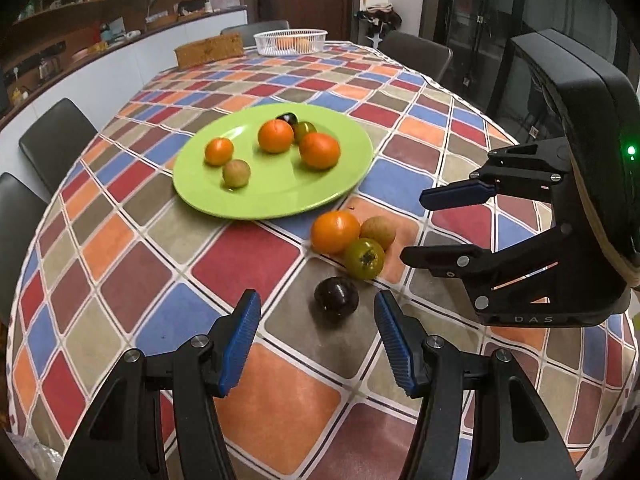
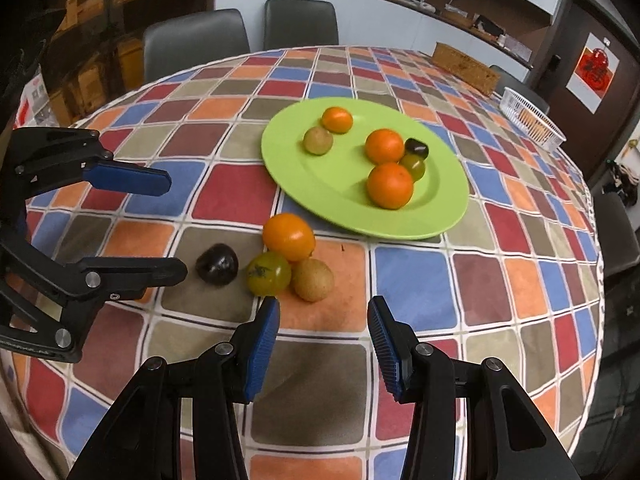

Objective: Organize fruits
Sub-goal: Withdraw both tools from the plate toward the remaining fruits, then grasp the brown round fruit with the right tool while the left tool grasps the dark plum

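a: what's at the left?

b: the left gripper (image 1: 316, 336) hangs low over the checked cloth (image 1: 248, 256), its blue pads spread wide with nothing between them. the dark plum (image 1: 335, 295) lies on the cloth just ahead of that gap, touching neither pad.

a: and past it?

b: an orange (image 1: 335, 231), a green tomato (image 1: 364, 258) and a brown fruit (image 1: 378, 232) are bunched together, touching, near the rim of the green plate (image 1: 272, 200).

a: what's on the plate?

b: three oranges, two small greenish fruits and one dark one; the dark one sits at the far side.

a: the right side?

b: the right gripper (image 2: 324, 340) is also spread and holds nothing, hovering near the brown fruit. a white basket (image 1: 290, 42) stands well apart at the far end.
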Action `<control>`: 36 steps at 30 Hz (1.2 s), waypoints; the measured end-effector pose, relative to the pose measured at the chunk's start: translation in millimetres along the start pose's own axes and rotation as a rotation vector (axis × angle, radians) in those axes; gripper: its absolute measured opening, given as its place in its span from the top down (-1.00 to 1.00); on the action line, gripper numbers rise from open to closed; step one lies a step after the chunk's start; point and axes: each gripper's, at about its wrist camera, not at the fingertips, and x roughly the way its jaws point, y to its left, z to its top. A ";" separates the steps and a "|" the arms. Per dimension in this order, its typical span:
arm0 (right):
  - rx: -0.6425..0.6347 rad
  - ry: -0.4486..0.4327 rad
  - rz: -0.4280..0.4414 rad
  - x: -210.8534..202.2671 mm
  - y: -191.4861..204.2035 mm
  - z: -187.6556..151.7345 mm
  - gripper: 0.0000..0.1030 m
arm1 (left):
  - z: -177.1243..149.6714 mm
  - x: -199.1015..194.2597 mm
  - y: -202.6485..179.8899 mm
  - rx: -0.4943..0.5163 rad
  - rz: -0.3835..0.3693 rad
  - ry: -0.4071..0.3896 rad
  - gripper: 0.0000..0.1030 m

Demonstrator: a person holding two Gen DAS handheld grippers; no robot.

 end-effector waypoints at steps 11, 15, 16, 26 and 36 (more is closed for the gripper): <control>-0.029 0.001 0.014 14.0 -3.4 0.7 0.11 | 1.9 21.9 -4.5 0.021 -0.039 0.034 -0.11; -0.042 0.002 0.021 18.3 -3.6 1.3 0.16 | 2.8 25.9 -4.3 0.024 -0.048 0.041 -0.04; -0.044 0.002 0.023 19.4 -3.7 1.5 0.17 | 3.2 26.9 -4.2 0.024 -0.051 0.042 -0.03; -0.047 -0.004 0.061 27.3 -3.6 5.0 0.29 | 4.7 35.5 -2.7 0.010 -0.093 0.060 0.39; -0.002 -0.015 0.074 26.2 -3.0 2.6 0.48 | 3.1 30.3 -0.3 -0.010 -0.103 0.040 0.47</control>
